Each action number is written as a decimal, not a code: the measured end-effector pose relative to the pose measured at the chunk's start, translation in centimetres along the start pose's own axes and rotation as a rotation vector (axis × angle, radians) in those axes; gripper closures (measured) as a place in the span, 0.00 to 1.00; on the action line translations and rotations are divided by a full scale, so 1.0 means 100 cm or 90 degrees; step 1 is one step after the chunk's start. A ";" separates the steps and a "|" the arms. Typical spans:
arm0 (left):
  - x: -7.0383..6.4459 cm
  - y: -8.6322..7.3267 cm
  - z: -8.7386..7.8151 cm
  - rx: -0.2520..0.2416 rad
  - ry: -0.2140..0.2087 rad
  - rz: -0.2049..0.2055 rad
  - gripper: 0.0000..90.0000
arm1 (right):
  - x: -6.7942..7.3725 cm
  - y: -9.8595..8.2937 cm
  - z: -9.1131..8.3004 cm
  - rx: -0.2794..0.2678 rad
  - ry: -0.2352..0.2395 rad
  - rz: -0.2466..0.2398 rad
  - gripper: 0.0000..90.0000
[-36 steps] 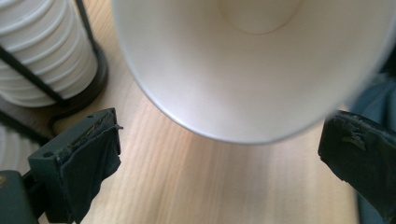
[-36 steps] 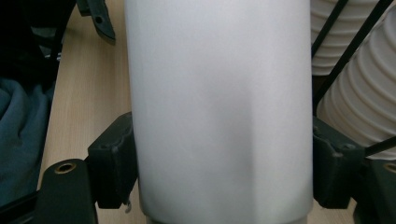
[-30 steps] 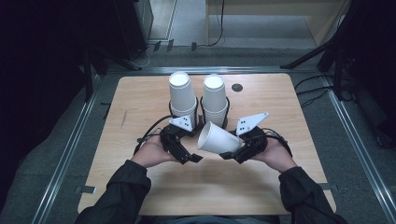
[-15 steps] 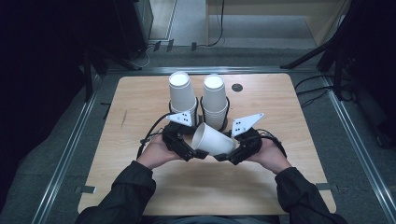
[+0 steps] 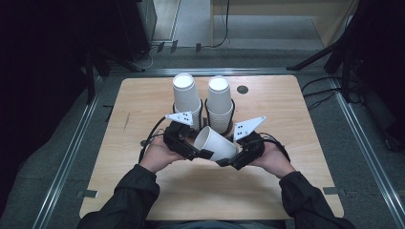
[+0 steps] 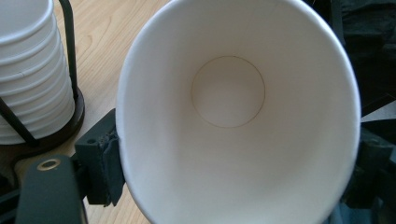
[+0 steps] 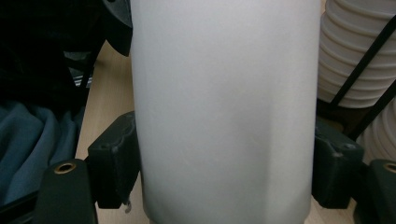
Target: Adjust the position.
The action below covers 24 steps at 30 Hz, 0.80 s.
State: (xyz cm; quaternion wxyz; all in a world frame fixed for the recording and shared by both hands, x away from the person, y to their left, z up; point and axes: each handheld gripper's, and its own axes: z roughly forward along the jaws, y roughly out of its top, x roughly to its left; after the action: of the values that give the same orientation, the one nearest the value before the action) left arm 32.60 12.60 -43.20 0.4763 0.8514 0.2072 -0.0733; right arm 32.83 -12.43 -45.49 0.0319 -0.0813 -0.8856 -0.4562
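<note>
Since a second ago, both hands have been drawn closer together and the cup (image 5: 216, 142) has been carried a touch toward nine o'clock. It is held on its side above the table (image 5: 296, 124), at six o'clock from the two cup stacks (image 5: 219, 102). A plain white paper cup is seen, its mouth turned toward ten o'clock, smooth-walled, with a round base disc visible inside in the left gripper view. No print, logo or writing can be made out on it. The cup's body is clamped between the right gripper (image 5: 228, 161) jaws. The rim is flanked closely by the left gripper (image 5: 203, 153) jaws, pressed against its edge.
</note>
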 end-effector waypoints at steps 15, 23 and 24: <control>0.005 0.000 -0.022 0.013 0.040 0.014 0.18 | -0.005 -0.004 -0.009 0.028 -0.013 0.052 0.16; 0.004 -0.001 -0.024 0.058 0.078 0.032 0.18 | -0.008 -0.007 -0.014 0.035 -0.027 0.069 0.16; 0.004 -0.001 -0.024 0.075 0.091 0.044 0.18 | -0.009 -0.007 -0.015 0.036 -0.031 0.069 0.16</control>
State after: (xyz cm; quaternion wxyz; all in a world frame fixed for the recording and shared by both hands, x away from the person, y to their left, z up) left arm 32.76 14.77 -42.14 0.4117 0.8877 0.2062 -0.0079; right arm 33.53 -14.17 -45.31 0.0370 -0.1394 -0.8928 -0.4268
